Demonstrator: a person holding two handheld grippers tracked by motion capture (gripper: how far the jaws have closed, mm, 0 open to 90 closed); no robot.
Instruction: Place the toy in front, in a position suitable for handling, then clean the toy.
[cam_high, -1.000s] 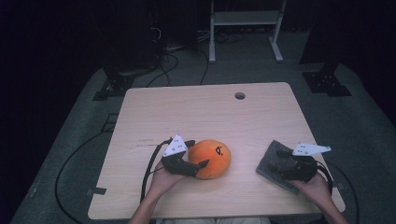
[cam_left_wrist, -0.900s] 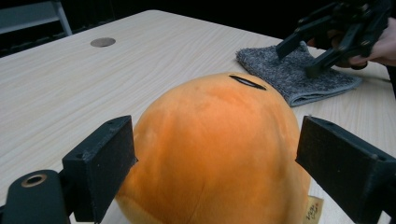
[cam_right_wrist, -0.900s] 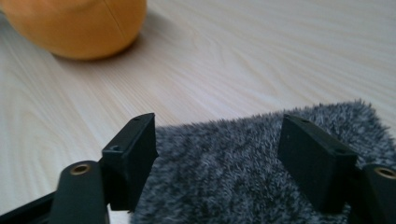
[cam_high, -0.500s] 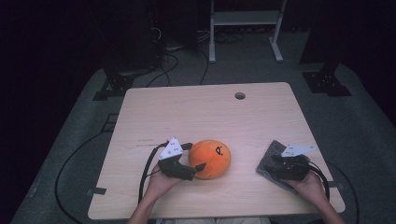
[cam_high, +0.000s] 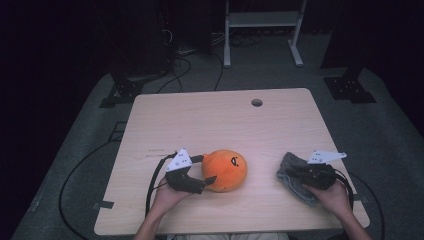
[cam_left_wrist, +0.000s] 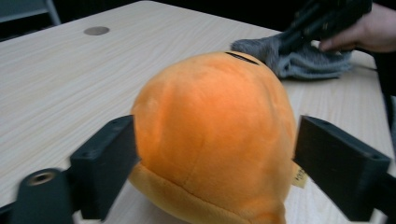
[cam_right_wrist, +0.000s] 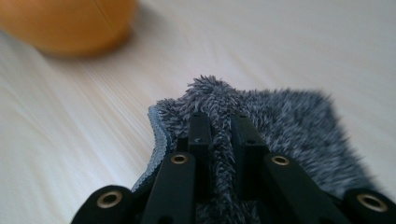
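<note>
An orange plush toy (cam_high: 225, 169) sits on the wooden table (cam_high: 210, 120) near its front edge. My left gripper (cam_high: 205, 169) reaches it from the left; its jaws have just been closing. In the left gripper view both pads meet the sides of the plush toy (cam_left_wrist: 210, 130), with my left gripper (cam_left_wrist: 215, 158) shut on it. At the right lies a fluffy grey cloth (cam_high: 290, 167). My right gripper (cam_high: 300, 173) has just closed its jaws, and in its own view my right gripper (cam_right_wrist: 219, 119) pinches a raised fold of the cloth (cam_right_wrist: 289, 121).
A round cable hole (cam_high: 257, 102) sits near the table's far edge. A white shelf frame (cam_high: 262, 20) stands on the floor behind, with dark stands (cam_high: 350, 85) and cables at both sides. The cloth lies close to the table's right edge.
My right gripper's jaws went from wide open to shut on a fold of the grey cloth, which bunched up. My left gripper's jaws drew in against the plush toy. Both hands stayed put.
</note>
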